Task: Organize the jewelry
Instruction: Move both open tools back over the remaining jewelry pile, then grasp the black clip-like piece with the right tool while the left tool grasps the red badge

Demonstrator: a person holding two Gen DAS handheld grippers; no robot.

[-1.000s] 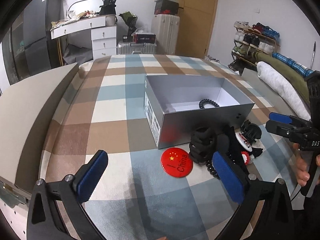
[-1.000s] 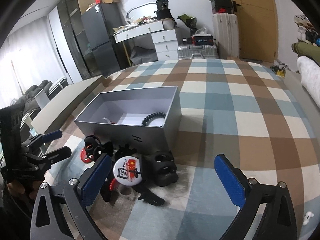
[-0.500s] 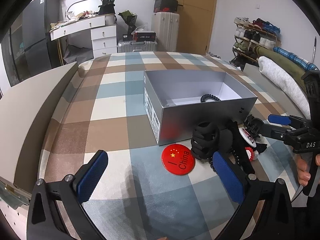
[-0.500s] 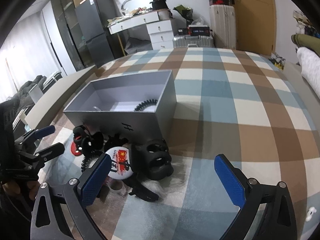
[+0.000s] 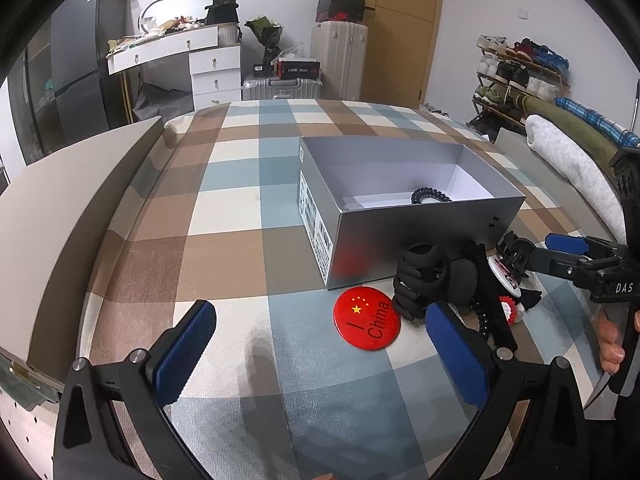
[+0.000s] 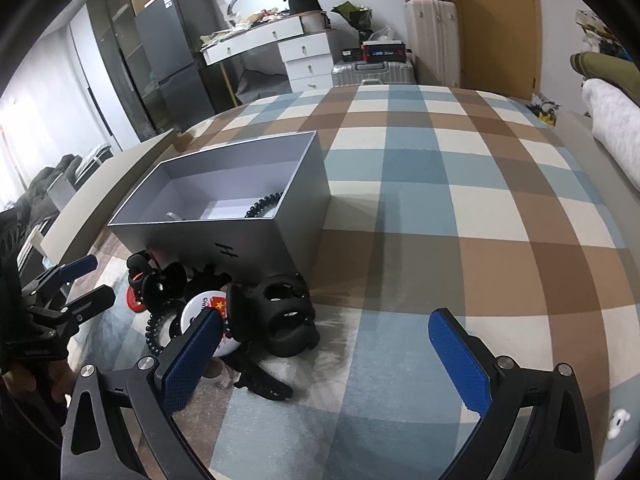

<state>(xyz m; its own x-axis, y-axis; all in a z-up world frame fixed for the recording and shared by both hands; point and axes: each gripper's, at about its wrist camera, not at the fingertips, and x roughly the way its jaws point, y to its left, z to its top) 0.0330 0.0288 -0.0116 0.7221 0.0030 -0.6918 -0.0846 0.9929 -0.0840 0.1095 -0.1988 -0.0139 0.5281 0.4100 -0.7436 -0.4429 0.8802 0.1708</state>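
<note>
Nearest, the left gripper [image 5: 320,344] and right gripper [image 6: 326,354] both hang with textured blue pads spread wide, holding nothing. Beyond them, on a checked cloth [image 5: 240,240], lies a glossy round red badge [image 5: 367,322] beside a pile of black hair clips [image 5: 432,276]. Behind stands an open silver cardboard box [image 5: 400,208] containing a coiled black hair tie [image 5: 430,195].

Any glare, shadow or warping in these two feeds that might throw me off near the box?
Left wrist view: the red badge reflects as a red patch on the box front, no second badge; fisheye bends the bed edge. Right wrist view: window glare whitens the far left; the black clips are dark and hard to tell apart; the box casts a soft shadow to its right.
</note>
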